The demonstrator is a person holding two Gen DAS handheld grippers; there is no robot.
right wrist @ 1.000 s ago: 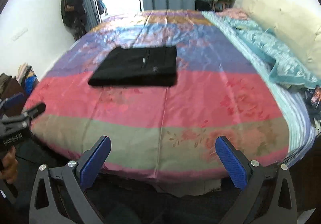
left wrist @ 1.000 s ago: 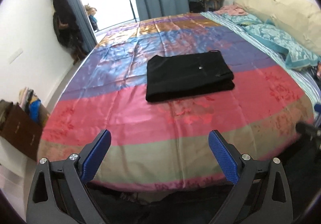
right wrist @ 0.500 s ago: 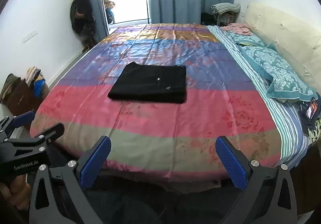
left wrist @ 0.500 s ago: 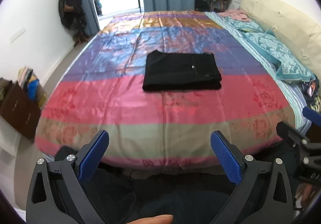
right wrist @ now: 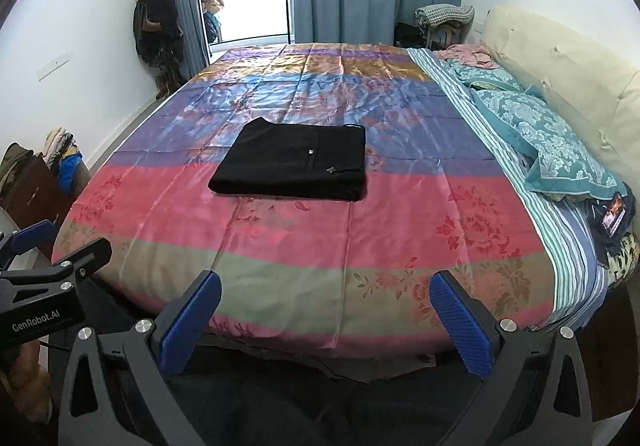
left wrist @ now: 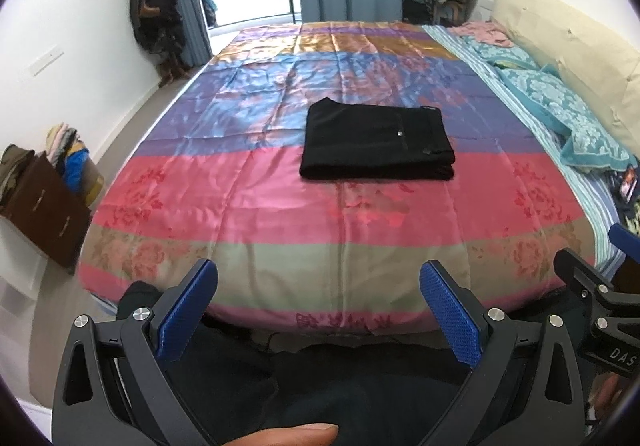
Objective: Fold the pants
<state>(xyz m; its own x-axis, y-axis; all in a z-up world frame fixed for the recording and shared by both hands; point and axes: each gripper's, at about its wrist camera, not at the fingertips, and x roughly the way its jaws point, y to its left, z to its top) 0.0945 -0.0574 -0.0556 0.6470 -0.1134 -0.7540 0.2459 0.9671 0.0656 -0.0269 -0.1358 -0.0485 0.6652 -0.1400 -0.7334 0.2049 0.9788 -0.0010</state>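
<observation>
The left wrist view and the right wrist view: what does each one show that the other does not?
Only the left wrist view shows a fingertip at the bottom edge. Only the right wrist view shows the gripper label reading GenRobot.AI. Both show the folded black pants lying on the striped bedspread, and both grippers, left gripper and right gripper, open and empty.

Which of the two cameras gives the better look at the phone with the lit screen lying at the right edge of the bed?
The right wrist view: the phone shows its whole lit screen beside the teal pillow. In the left wrist view the phone sits at the very edge of the fisheye picture, squeezed and partly cut off.
</observation>
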